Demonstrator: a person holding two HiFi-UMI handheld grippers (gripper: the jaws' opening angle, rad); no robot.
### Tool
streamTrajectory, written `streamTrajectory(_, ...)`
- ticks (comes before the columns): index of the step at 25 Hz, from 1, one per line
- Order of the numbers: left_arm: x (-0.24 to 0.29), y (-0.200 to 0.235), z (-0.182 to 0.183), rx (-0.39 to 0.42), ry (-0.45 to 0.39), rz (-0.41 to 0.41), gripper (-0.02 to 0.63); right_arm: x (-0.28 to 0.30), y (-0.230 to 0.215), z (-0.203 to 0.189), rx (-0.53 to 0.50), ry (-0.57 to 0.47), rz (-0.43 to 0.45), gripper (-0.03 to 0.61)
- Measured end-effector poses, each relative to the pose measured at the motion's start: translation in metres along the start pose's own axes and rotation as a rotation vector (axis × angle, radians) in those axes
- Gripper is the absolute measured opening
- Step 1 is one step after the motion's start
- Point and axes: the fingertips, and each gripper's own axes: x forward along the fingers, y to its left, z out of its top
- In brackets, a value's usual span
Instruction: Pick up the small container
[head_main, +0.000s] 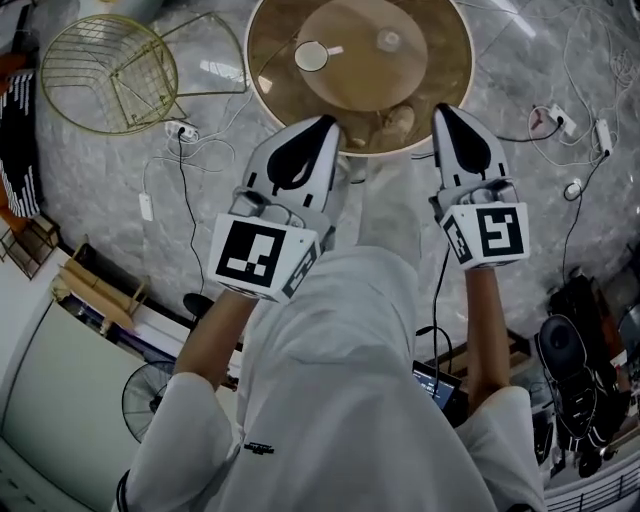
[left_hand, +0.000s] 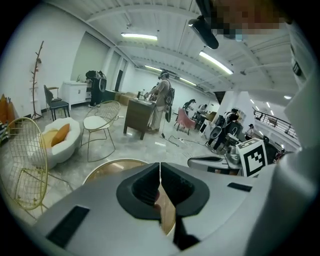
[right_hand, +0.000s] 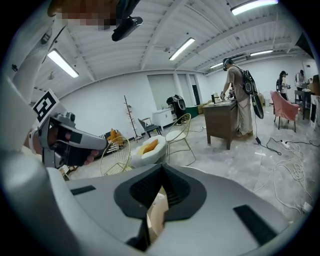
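Observation:
A round table with a brown glass top (head_main: 440, 60) stands below me. On it lie a small round pale-topped container (head_main: 311, 56) and a small clear object (head_main: 388, 40). My left gripper (head_main: 328, 122) hangs over the table's near edge, below the container, with its jaws shut and nothing between them. My right gripper (head_main: 438, 108) is level with it further right, jaws also shut and empty. In the left gripper view the left gripper (left_hand: 160, 167) shows its black pads meeting in a thin line over the tabletop (left_hand: 112, 167). The right gripper view shows the right gripper (right_hand: 161, 170) closed the same way.
A gold wire chair (head_main: 110, 70) stands left of the table on the marble floor. Cables and power strips (head_main: 182, 130) lie around it. A fan (head_main: 150, 395) and dark equipment (head_main: 580, 350) flank me. People stand at a wooden desk (left_hand: 137, 115) further off.

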Motion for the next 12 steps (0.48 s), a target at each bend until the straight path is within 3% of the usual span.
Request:
streamTrajectory(7,0.036,0.01,-0.033,-0.058,0.054,0.03,0.025,0.031,-0.02,-0.026,-0.007,0.01,0.027,0.008)
streamTrajectory(12,0.058,0.012,-0.052,-0.051,0.083,0.029,0.025,0.05,-0.034,-0.041,-0.012,0.008,0.031,0.008)
